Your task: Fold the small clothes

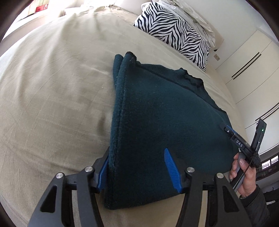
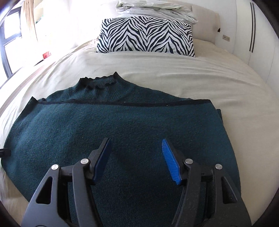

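Observation:
A dark teal knit sweater (image 2: 122, 125) lies flat on the bed, partly folded, its collar (image 2: 102, 83) pointing toward the pillow. In the left wrist view the sweater (image 1: 165, 113) shows its folded left edge. My left gripper (image 1: 137, 152) is open, low at the sweater's near left corner, with the folded edge lying between its fingers. My right gripper (image 2: 136, 141) is open and empty, hovering over the sweater's lower middle. It also shows in the left wrist view (image 1: 244, 139), held by a hand at the sweater's right side.
The bed has a beige sheet (image 2: 174, 69). A zebra-print pillow (image 2: 146, 36) lies at the head with crumpled white bedding (image 2: 157, 8) behind it. White wardrobe doors (image 1: 252, 69) stand to the right. A window (image 2: 8, 35) is at the left.

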